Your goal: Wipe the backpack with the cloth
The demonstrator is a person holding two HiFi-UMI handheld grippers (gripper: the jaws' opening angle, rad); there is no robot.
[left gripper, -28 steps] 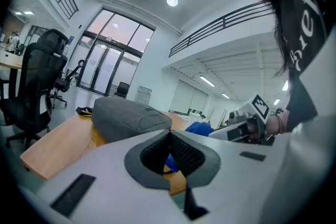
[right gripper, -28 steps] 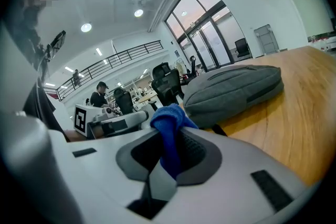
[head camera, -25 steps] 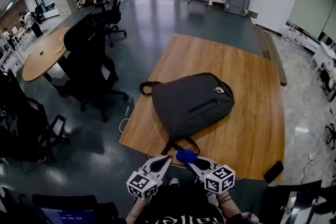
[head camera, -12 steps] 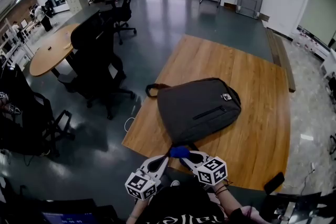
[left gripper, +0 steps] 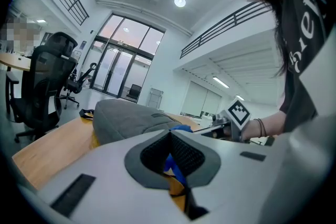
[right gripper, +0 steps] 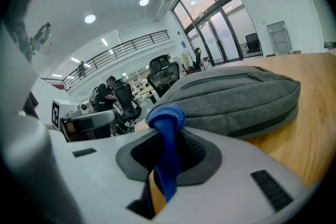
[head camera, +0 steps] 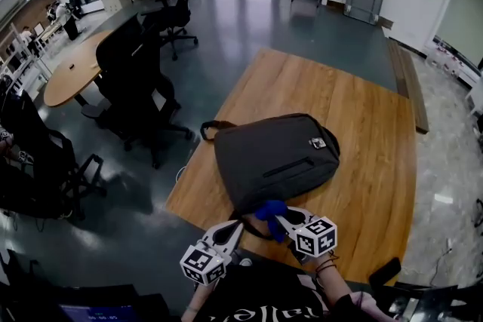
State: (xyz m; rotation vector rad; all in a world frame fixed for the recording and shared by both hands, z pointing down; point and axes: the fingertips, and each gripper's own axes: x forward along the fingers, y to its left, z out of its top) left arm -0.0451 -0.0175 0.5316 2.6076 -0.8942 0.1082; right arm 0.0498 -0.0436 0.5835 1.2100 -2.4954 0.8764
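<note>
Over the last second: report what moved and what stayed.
The right gripper carried the cloth forward from the table's near edge to the backpack's near end, by its straps; contact is unclear. The left gripper followed beside it. Unchanged: right shut on the cloth, left shut and empty, backpack flat on the table.

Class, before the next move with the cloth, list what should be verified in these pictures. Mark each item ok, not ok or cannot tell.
1. Cloth clamped in the right gripper: ok.
2. Backpack lies flat on the table: ok.
3. Cloth touches the backpack: cannot tell.
4. Left gripper shut, holding nothing: ok.
5. Backpack's top free of other things: ok.
</note>
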